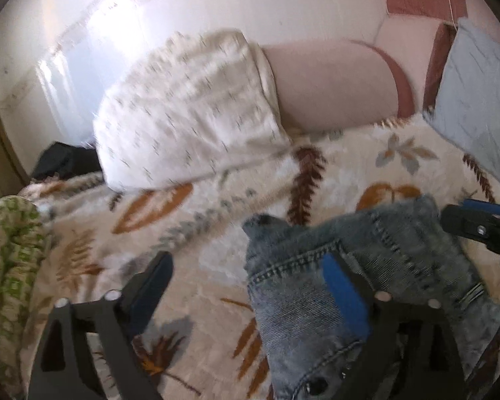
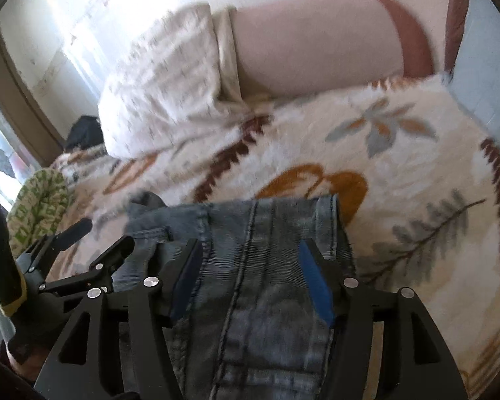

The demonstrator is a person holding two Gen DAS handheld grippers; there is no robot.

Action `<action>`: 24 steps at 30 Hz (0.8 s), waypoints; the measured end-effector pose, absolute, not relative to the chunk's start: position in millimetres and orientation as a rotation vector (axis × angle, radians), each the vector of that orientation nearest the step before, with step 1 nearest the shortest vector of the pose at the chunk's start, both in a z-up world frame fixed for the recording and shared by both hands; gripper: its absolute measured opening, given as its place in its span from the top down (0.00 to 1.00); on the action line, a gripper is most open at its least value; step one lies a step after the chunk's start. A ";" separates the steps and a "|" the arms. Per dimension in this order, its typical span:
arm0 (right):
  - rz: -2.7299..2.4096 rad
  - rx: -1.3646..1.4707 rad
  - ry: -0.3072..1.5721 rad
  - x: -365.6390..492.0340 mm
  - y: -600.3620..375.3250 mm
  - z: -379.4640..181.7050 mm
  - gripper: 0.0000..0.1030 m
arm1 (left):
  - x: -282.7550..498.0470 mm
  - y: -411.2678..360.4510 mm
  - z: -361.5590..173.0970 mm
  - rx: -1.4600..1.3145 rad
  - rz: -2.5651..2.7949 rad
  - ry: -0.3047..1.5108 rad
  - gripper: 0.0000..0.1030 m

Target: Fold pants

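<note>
Both claws spread wide, gripping nothing! The jeans (image 2: 250, 283) lay bunched on the leaf-print blanket (image 2: 400, 153), near its front edge; left gripper (image 1: 250, 286) beside them, right gripper (image 2: 250, 270) straddling the seam. Best move, I judged: pinch the edge squarely, then fold.

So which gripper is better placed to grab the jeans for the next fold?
Right. The right gripper is open with the faded blue denim jeans lying squarely between its fingers; the left gripper, also open, straddles only their edge.
</note>
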State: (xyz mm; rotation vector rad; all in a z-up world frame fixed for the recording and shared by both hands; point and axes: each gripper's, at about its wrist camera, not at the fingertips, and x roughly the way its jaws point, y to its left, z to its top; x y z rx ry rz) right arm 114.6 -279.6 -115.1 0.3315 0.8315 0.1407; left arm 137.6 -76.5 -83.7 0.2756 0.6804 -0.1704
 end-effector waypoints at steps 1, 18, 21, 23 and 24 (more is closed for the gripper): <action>0.135 0.328 0.812 109.8 -279.7 -109.5 0.38 | 131.9 -76.4 -75.7 0.275 -0.159 0.655 0.05; 0.035 0.306 0.481 -22.0 -268.6 -38.1 0.25 | 39.6 -38.3 -11.3 0.201 -0.045 0.530 0.00; 0.036 0.308 0.457 -37.7 -261.9 -36.6 0.24 | 27.1 -25.6 -12.3 0.170 -0.034 0.545 0.00; 0.033 0.302 0.447 -44.8 -258.7 -36.1 0.24 | 17.0 -18.4 -14.7 0.143 -0.020 0.551 0.00; 0.030 0.300 0.441 -49.6 -257.1 -36.0 0.24 | 12.8 -14.5 -16.0 0.131 -0.016 0.557 0.00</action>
